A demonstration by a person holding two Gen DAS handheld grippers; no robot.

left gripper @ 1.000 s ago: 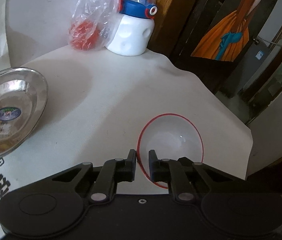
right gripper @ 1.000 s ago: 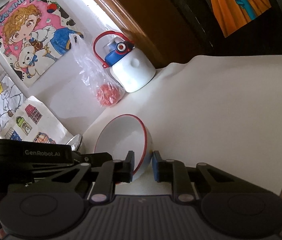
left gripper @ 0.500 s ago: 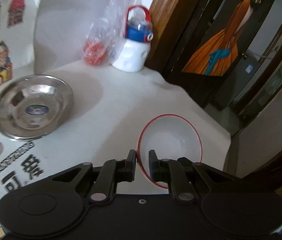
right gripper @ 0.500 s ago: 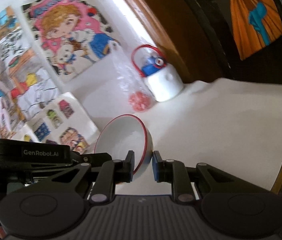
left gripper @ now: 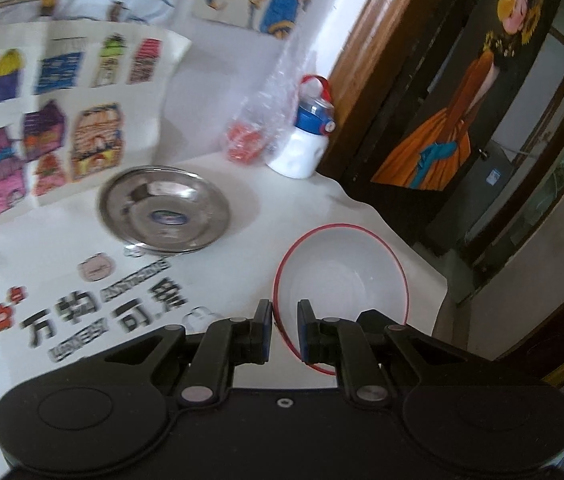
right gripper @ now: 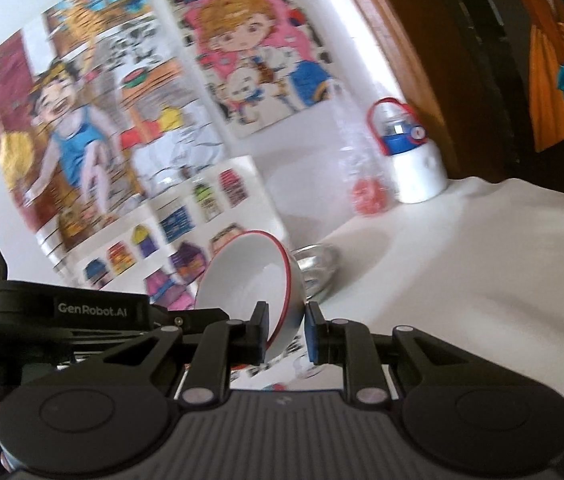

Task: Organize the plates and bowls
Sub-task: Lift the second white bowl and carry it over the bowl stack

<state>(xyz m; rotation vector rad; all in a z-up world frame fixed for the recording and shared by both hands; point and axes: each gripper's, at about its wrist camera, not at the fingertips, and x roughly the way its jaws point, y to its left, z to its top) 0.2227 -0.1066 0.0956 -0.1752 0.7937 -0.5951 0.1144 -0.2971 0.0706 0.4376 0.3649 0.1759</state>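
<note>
A white bowl with a red rim [left gripper: 341, 276] is held above the white table, and both grippers grip its rim. My left gripper [left gripper: 284, 330] is shut on its near edge. In the right wrist view the same bowl [right gripper: 250, 280] tilts, and my right gripper [right gripper: 285, 334] is shut on its rim. A steel plate [left gripper: 164, 208] lies on the table to the left of the bowl; its edge shows behind the bowl in the right wrist view [right gripper: 317, 264].
A white bottle with a blue lid [left gripper: 305, 144] and a clear bag with red contents [left gripper: 246, 140] stand at the back by a wooden door frame. Colourful drawings [right gripper: 122, 120] lean on the wall. The table's right edge [left gripper: 441, 292] is close to the bowl.
Both grippers have lifted the bowl and pulled back and up. The steel plate has come fully into the left view, and the wall drawings now fill the background.
</note>
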